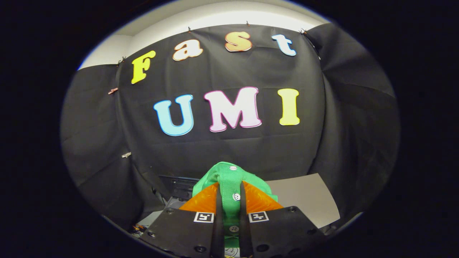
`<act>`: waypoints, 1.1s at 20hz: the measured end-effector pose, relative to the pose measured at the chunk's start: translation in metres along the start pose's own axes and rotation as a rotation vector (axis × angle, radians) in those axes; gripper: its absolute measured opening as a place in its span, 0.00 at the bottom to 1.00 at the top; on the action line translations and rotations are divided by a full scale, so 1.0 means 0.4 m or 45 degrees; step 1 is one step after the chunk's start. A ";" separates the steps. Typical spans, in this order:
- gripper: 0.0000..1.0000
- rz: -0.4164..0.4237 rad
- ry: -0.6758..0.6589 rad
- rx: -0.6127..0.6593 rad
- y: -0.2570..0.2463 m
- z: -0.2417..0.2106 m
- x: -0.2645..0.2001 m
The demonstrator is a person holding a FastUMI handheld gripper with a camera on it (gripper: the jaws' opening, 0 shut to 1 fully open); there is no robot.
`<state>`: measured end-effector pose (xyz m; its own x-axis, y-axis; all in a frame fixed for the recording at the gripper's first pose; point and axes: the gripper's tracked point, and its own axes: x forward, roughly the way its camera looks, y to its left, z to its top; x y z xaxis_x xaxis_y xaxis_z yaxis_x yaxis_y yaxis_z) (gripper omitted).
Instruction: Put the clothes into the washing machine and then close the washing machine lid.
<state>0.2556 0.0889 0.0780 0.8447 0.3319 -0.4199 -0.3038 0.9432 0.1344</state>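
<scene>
I read this as the carrying step: the gripper (229, 195) is clenched on the green buttoned garment (229, 175), lifted above the grey table (308, 200), so next I must find the washing machine opening and release there.

A pale tabletop (308, 200) lies beyond the fingers, right.

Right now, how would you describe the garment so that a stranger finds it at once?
Look below the black cloth wall, down to the tongs. Pinched between their two fingers is the green garment, bunched and raised. White buttons on a green strip set it apart from the pale board beside it.
</scene>
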 end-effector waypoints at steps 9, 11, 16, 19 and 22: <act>0.20 0.150 0.064 -0.035 0.318 -0.064 0.055; 0.20 0.166 0.095 -0.037 0.377 -0.107 0.088; 0.20 0.168 0.162 -0.027 0.479 -0.249 0.190; 0.20 0.173 0.194 -0.022 0.513 -0.338 0.246; 0.20 0.182 0.215 -0.031 0.531 -0.437 0.298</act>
<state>0.2149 0.3263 -0.1007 0.7072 0.4530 -0.5428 -0.4274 0.8855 0.1823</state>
